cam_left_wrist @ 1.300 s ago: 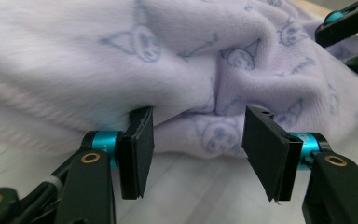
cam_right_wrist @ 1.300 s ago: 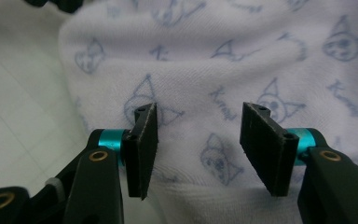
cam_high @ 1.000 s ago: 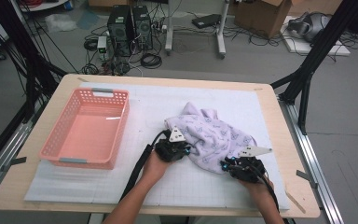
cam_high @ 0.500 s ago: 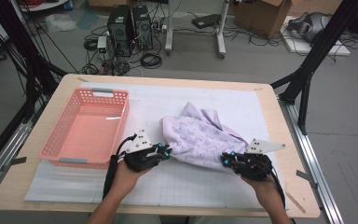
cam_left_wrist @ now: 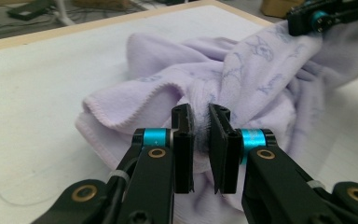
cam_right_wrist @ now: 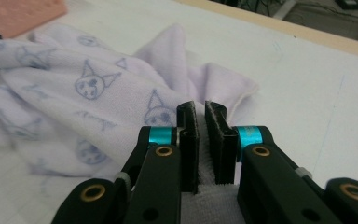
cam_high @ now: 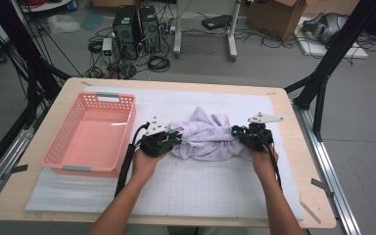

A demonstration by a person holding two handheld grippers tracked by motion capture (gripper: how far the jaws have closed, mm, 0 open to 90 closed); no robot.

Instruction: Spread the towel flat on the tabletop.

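Note:
A lavender towel printed with cartoon faces lies bunched on the white mat, stretched between my two grippers. My left gripper is at its left end, and in the left gripper view the jaws pinch a fold of the towel. My right gripper is at its right end. Its jaws have just been closing, with an edge of the towel clamped between them. The right gripper also shows at the far end of the towel in the left gripper view.
A pink plastic basket sits just left of my left hand. The white gridded mat covers the wooden table. Computers, cables and boxes lie on the floor beyond the table's far edge.
Both hands have moved away from the near edge toward the table's middle and risen a little. The towel, flatter before, is now gathered and pulled between the two grippers.

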